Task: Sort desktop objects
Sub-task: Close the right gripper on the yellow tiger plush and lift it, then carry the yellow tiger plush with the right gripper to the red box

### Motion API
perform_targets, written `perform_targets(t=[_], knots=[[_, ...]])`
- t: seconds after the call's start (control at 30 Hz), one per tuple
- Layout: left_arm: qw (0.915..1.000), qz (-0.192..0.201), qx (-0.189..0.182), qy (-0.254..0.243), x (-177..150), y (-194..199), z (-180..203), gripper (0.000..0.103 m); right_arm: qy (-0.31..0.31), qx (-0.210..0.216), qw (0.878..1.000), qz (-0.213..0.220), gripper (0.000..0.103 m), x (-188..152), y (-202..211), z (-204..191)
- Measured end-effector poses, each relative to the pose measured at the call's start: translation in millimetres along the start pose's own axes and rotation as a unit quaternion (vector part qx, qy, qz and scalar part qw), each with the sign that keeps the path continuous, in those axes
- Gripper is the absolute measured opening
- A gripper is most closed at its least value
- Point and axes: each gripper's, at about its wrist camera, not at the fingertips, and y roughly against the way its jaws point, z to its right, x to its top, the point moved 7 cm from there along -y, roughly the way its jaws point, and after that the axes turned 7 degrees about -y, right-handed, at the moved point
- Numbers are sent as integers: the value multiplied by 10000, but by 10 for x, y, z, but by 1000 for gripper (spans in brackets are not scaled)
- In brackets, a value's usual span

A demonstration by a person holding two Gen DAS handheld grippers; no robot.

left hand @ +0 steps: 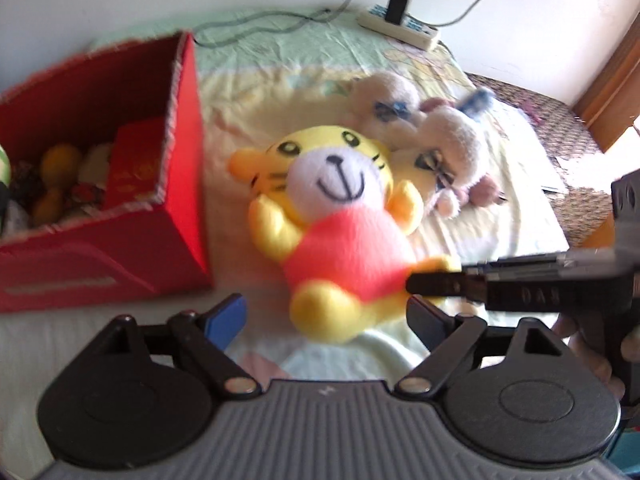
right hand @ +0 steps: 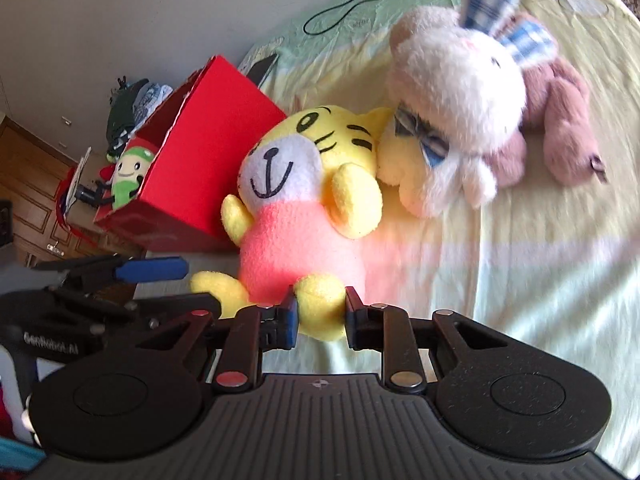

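Observation:
A yellow tiger plush (left hand: 332, 208) in a pink-red shirt lies on its back on the pale sheet, beside a white and pink rabbit plush (left hand: 436, 136). My right gripper (right hand: 320, 316) is shut on the tiger plush's (right hand: 296, 208) yellow foot; it also shows from the side in the left wrist view (left hand: 436, 284). My left gripper (left hand: 326, 316) is open and empty, just short of the tiger's other foot. A red box (left hand: 120, 184) stands left of the tiger, holding small toys and a red packet. The rabbit plush (right hand: 460, 116) leans on the tiger's head.
A white power strip (left hand: 400, 28) with a black plug and cables lies at the far edge of the sheet by the wall. A green-faced doll (right hand: 128, 176) sticks out of the red box (right hand: 200, 160). A woven mat (left hand: 560, 136) borders the sheet on the right.

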Motion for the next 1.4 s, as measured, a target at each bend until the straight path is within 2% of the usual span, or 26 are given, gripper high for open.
perform_targets(t=[0.1, 0.27, 0.4, 0.53, 0.8, 0.93, 1.17, 1.27, 1.33, 1.4], knots=[[9987, -233, -434, 109, -89, -126, 97, 88, 31, -8, 9999, -137, 26, -121, 156, 59], [9977, -443, -473, 181, -107, -353, 159, 88, -270, 146, 9994, 176, 44, 73, 324, 157], [9960, -471, -632, 419, -41, -440, 109, 88, -505, 337, 9966, 551, 45, 298, 314, 146], [9950, -427, -673, 598, 34, -503, 84, 88, -630, 219, 9966, 478, 45, 439, 33, 165], [9972, -286, -399, 563, 259, -629, 104, 82, -1350, 424, 9899, -101, 48, 434, -275, 348], [9995, -203, -225, 102, 274, -565, 257, 82, -1567, 582, 9857, -203, 45, 348, -207, 389], [9988, -14, -251, -410, 302, -370, 531, 82, -1779, 753, 9812, -29, 44, 260, -61, 347], [9982, 44, -232, -545, 299, -329, 574, 82, -1750, 686, 9822, 63, 45, 252, -60, 348], [9986, 14, -106, -520, 270, -396, 490, 82, -1686, 625, 9836, 115, 48, 253, -75, 346], [9995, -101, -46, -279, 230, -489, 331, 82, -1614, 573, 9851, 173, 48, 257, -102, 331]])
